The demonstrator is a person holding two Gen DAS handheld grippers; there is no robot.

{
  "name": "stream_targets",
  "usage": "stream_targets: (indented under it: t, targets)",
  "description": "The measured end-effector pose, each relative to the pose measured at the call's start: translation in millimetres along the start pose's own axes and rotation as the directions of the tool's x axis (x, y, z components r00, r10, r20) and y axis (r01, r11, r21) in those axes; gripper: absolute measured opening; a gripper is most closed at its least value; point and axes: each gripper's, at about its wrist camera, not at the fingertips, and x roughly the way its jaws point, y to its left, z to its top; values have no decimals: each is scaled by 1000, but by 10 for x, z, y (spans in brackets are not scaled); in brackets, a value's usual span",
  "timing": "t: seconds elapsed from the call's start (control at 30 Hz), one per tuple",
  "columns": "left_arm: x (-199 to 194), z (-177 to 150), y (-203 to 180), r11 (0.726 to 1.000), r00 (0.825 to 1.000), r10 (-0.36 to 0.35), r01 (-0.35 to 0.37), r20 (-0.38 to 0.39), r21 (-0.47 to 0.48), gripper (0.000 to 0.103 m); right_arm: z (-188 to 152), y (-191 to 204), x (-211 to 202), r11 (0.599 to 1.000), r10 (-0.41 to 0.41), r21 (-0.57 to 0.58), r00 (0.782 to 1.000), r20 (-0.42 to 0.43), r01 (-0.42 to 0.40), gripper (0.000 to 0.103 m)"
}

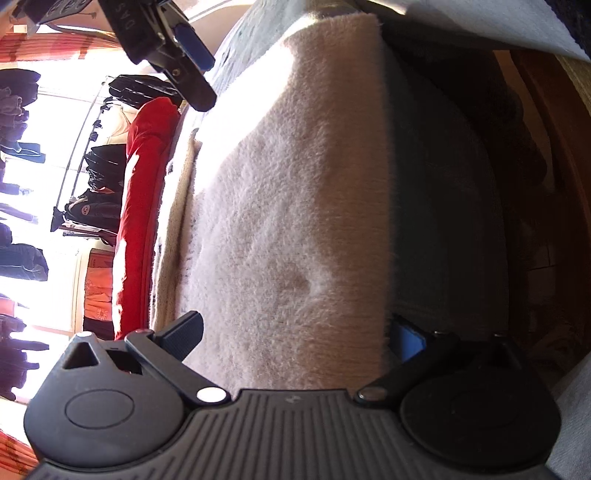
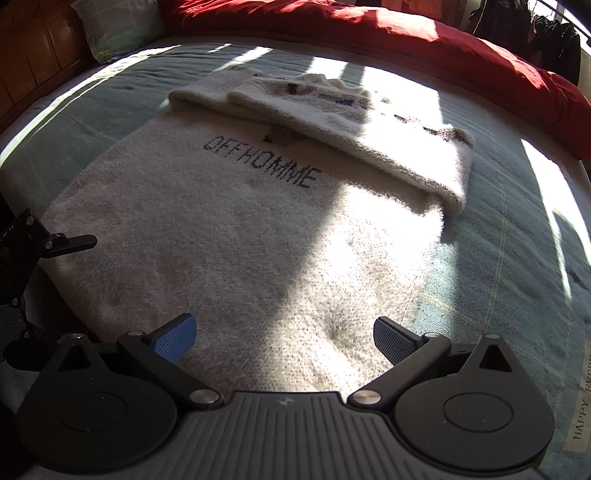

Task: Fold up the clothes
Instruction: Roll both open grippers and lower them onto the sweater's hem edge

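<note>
Sweater (image 2: 240, 236) lying flat on my bed (image 2: 498, 258), sleeves folded across; my right claw (image 2: 284, 338) hovering apart over its hem; my left claw (image 1: 295, 332) gaping around its edge.

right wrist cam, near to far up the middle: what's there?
Right gripper → fuzzy cream sweater body → "OFFHOMME" lettering → folded-over sleeves → pale green bedspread → red duvet.

Harsh sun thru window (image 1: 44, 122), blown out; striped shadows across sweater (image 2: 240, 236); fisheye warp at edges.
</note>
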Motion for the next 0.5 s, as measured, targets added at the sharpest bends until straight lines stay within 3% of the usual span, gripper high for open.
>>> stream_targets:
  t: [0.3,0.5]
  targets:
    - [-110,24,284,992,994,98,-94,42,-88,103,-24,162,-16,999,25,-29,1000,12,-25,103]
    - [-189,6,501,984,995,95,-88,40,-152,103,-35,422,-56,987,83,-140,996,37,-77,103]
